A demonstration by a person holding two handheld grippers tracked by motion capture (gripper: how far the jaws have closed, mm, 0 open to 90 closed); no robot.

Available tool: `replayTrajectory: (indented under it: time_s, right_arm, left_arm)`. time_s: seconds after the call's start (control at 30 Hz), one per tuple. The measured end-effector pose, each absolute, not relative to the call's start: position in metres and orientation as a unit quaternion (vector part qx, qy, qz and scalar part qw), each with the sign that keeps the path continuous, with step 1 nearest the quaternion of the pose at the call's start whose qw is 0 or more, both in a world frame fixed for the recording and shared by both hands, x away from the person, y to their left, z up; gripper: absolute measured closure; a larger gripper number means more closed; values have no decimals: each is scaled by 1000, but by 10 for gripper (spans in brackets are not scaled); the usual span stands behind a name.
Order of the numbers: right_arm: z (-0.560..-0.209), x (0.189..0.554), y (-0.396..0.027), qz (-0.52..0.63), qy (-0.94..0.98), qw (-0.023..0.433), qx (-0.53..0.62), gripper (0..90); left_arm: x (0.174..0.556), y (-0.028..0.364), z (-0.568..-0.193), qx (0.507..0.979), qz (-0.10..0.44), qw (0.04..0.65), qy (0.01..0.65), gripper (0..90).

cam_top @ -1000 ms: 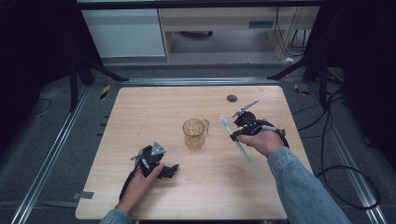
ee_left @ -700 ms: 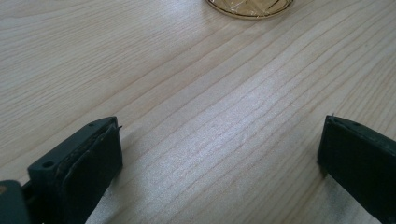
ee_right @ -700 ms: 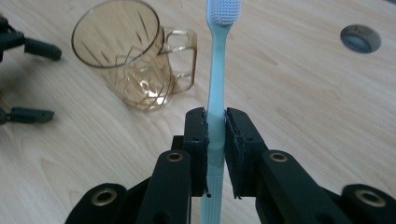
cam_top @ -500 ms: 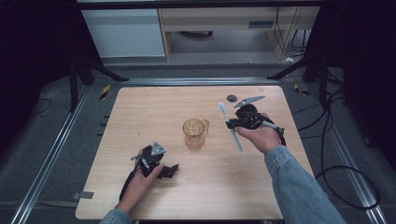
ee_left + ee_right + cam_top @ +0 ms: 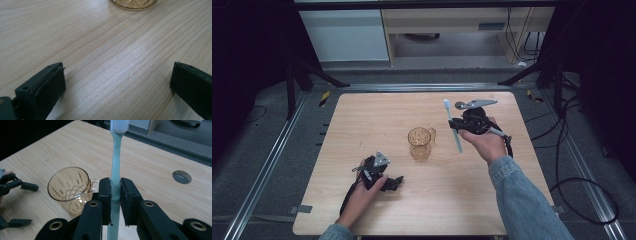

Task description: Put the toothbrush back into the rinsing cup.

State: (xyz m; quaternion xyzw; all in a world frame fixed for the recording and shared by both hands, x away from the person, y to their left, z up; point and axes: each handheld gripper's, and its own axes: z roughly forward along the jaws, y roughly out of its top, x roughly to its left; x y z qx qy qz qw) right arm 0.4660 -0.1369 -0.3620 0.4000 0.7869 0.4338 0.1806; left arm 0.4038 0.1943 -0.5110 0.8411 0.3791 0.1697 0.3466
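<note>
Toothbrush (image 5: 116,167) raised upright | right hand-held gripper (image 5: 115,195) pinching it | left hand-held gripper (image 5: 117,82) spread

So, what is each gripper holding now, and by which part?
The right gripper is shut on the toothbrush, gripping the lower part of its handle, bristle end away from the hand. The left gripper is open over the table, holding nothing.

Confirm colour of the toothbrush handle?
Pale mint green, with white bristles. The toothbrush shows best in the right gripper view, clamped in the right gripper.
</note>
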Motion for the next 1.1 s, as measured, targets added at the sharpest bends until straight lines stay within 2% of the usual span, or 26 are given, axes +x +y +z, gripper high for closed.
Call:
replayTrajectory:
  time_s: [1.1]
  right_arm:
    - [-347,472,-129,504,733,215,404,792]
  left_arm:
    - [404,194,-511,841,170,347,379,0]
